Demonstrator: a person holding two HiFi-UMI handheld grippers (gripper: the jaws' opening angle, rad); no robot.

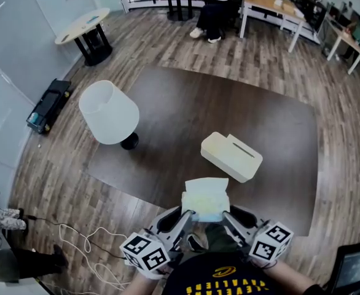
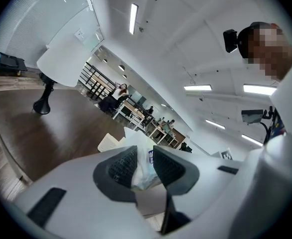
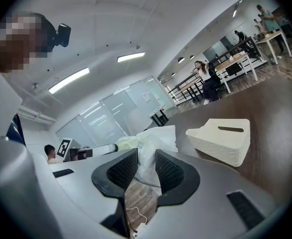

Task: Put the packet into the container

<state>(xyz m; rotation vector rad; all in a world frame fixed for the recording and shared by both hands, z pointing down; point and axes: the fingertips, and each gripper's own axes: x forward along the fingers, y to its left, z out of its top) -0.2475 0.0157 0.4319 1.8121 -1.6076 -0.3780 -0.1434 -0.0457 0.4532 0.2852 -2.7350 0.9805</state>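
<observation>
My left tool (image 1: 188,216) and my right tool (image 1: 227,216) are each clamped on a near corner of the packet (image 1: 206,198), its crinkled film pinched between the ribbed pads. The packet is held in the air on my side of the container (image 1: 231,157), near it but apart. The white container lies on the dark bench (image 1: 186,103), slot facing up. A white lamp (image 1: 109,112) stands left of the container, well apart.

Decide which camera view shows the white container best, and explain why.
Head view: the container lies whole and unblocked, top slot visible. The right gripper view shows it side-on, lens-warped; the left gripper view shows only a corner.
</observation>
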